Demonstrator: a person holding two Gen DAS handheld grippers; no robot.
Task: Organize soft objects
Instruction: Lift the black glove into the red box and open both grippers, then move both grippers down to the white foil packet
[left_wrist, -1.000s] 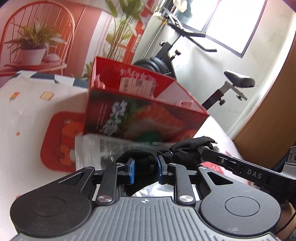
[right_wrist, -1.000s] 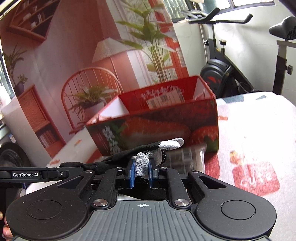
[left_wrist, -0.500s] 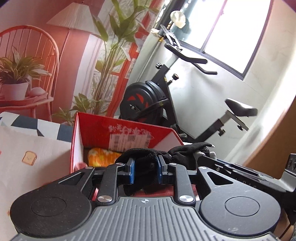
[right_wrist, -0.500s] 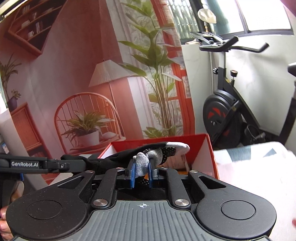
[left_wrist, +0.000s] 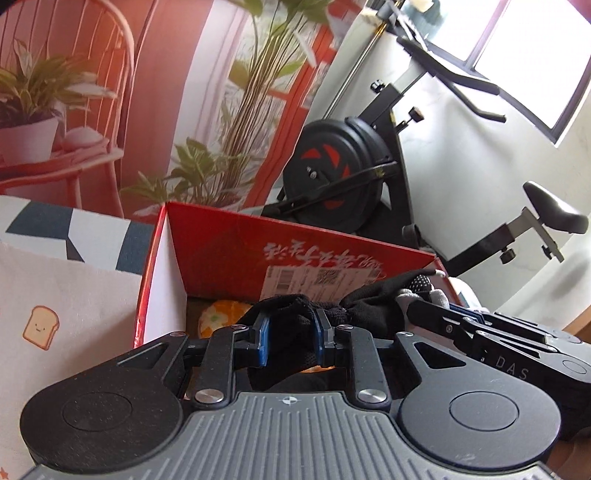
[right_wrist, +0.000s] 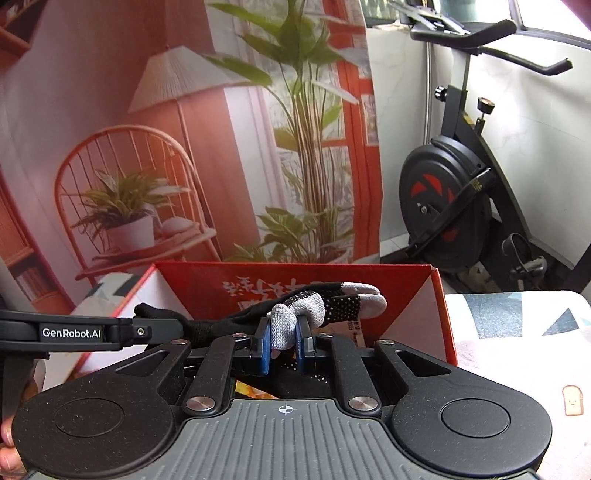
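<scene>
Black glove (left_wrist: 369, 306) hangs over red box (left_wrist: 229, 240), both grippers' jaws clamped on it.

White lettering reading "GenRobot.AI" is showing on the left gripper (right_wrist: 282, 341) arm. "DAS" is showing on the right gripper (left_wrist: 443, 306) body. Chinese characters inside the red box (left_wrist: 221, 251) are appearing upside down, unreadable.

Black-and-grey glove (right_wrist: 314, 306) above red box (right_wrist: 439, 325)
</scene>
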